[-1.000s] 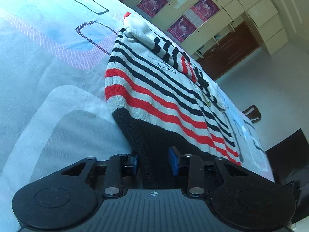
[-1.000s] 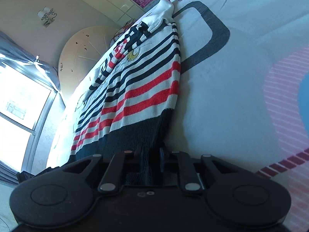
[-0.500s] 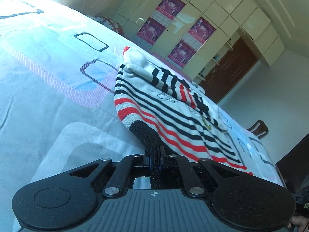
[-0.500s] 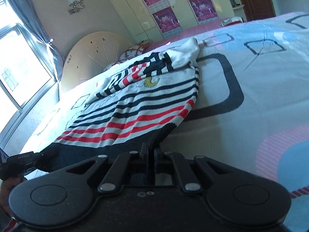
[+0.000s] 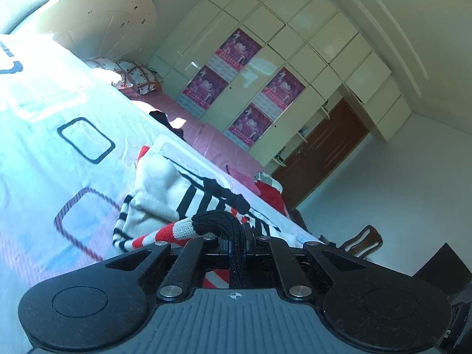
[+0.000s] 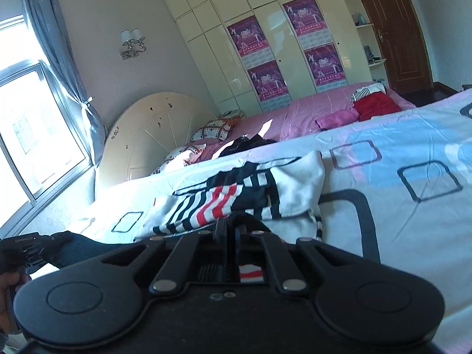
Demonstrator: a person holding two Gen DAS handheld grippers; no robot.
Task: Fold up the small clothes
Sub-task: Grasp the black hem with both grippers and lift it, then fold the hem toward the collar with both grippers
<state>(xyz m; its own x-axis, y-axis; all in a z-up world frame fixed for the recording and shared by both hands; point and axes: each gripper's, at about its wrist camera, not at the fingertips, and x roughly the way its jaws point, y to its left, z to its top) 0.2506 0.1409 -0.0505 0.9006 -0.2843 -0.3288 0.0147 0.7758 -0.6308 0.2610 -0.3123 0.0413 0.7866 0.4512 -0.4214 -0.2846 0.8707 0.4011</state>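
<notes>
A small white sweater (image 5: 165,194) with black and red stripes and a dark hem lies on the patterned bedspread (image 5: 44,135). My left gripper (image 5: 237,236) is shut on the dark hem (image 5: 218,221) and holds it lifted above the sweater's upper part. My right gripper (image 6: 231,233) is shut on the hem's other corner (image 6: 246,216), also lifted over the sweater (image 6: 292,188). The other gripper (image 6: 23,247) and the hand holding it show at the left edge of the right wrist view.
A pink bed (image 6: 309,109) behind holds red (image 6: 374,104), pink (image 6: 336,119) and dark clothes (image 6: 247,144) and pillows (image 6: 212,129). A round headboard (image 6: 147,135), wardrobes with posters (image 6: 283,47), a brown door (image 6: 401,26) and a chair (image 5: 362,240) stand around.
Both grippers, which closed on the hem a second ago, have lifted it and carried it up towards the sweater's collar end. The striped lower body is now doubled under the hem.
</notes>
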